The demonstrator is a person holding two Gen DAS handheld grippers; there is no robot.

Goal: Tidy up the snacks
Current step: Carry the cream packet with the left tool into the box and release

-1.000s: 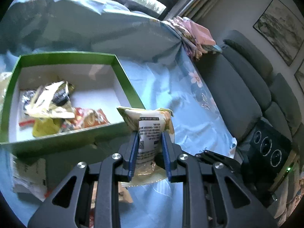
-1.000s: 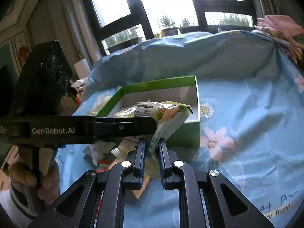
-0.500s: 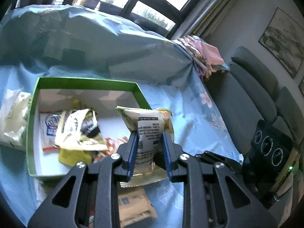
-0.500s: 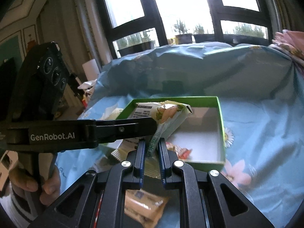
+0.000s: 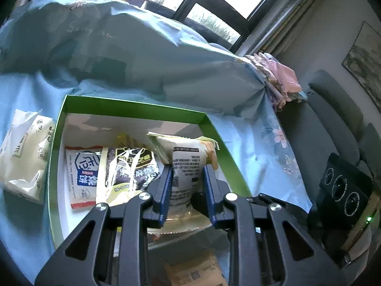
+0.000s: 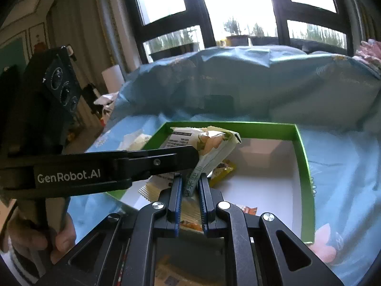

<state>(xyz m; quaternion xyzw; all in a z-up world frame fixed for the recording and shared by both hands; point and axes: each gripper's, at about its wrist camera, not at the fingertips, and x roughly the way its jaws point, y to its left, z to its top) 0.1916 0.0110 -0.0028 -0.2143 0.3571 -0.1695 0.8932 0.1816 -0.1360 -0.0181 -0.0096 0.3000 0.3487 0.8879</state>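
A cream and yellow snack packet [image 5: 188, 166] with printed text is held by both grippers above the open green box [image 5: 133, 106]. My left gripper [image 5: 187, 188] is shut on the packet's flat sides. My right gripper [image 6: 190, 190] is shut on the same packet's [image 6: 209, 147] lower edge. The box [image 6: 307, 164] has a white floor and holds several snack packets [image 5: 83, 171], among them a black and yellow one [image 5: 133, 166] and a small yellow one [image 6: 221, 171]. The left gripper's arm [image 6: 114, 166] crosses the right wrist view from the left.
A white snack bag [image 5: 23, 162] lies left of the box on the blue flowered cloth [image 5: 257, 147]. A brown packet [image 5: 197, 271] lies on the cloth under the grippers. A grey sofa [image 5: 333, 124] stands to the right. A cloth-covered bulge [image 6: 262, 83] rises behind the box.
Both grippers have carried the packet forward from beside the box's near edge to above its inside. The box now lies lower and nearer in both views.
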